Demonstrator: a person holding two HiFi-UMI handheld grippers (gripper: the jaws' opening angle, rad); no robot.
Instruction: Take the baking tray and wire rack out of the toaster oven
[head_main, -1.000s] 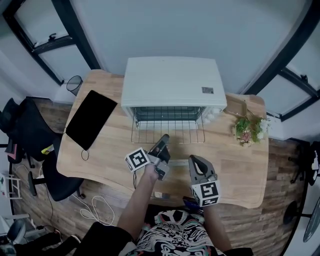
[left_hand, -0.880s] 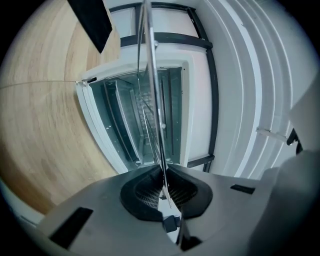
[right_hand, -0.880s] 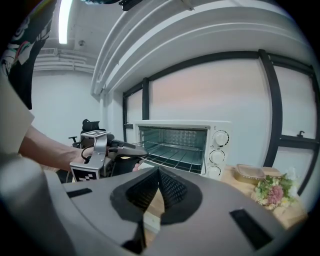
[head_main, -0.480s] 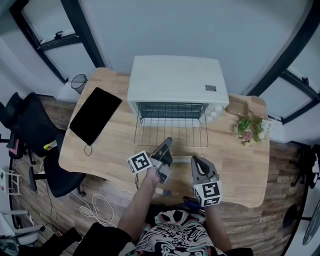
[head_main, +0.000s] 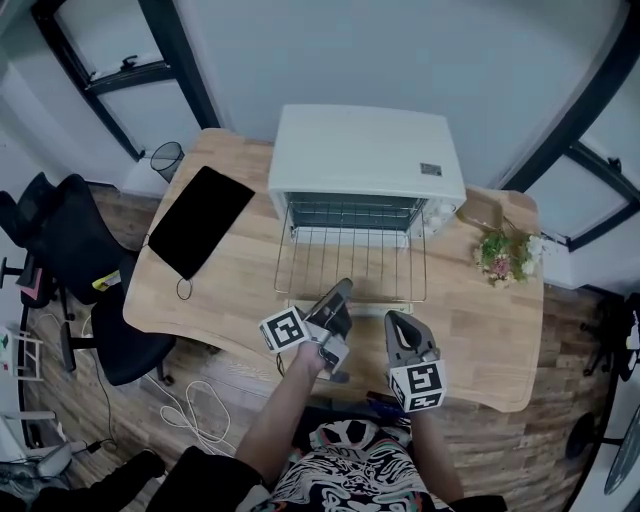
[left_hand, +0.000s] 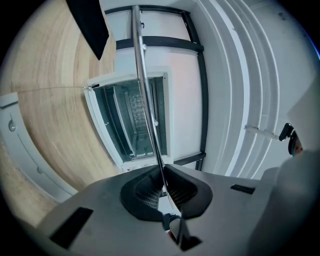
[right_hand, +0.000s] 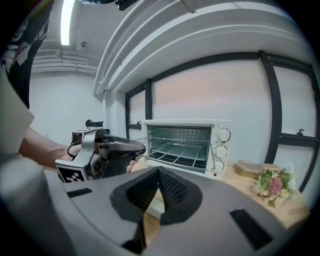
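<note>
Soft, even light; sharp focus, heavy fisheye bending at edges.

The person wears a shirt (head_main: 345, 462) in a busy black-and-white print, something like zebra stripes. The left gripper (head_main: 342, 287) and right gripper (head_main: 393, 319) look like the same make, with smooth grey shells tapering to blunt snouts. The left cube (head_main: 283, 329) and right cube (head_main: 418, 386) are white with black square markers. Black ribbed pads (right_hand: 172, 192) line the jaws.

Seemingly, wire rack (head_main: 350, 265) farther out of toaster oven (head_main: 365, 160).
</note>
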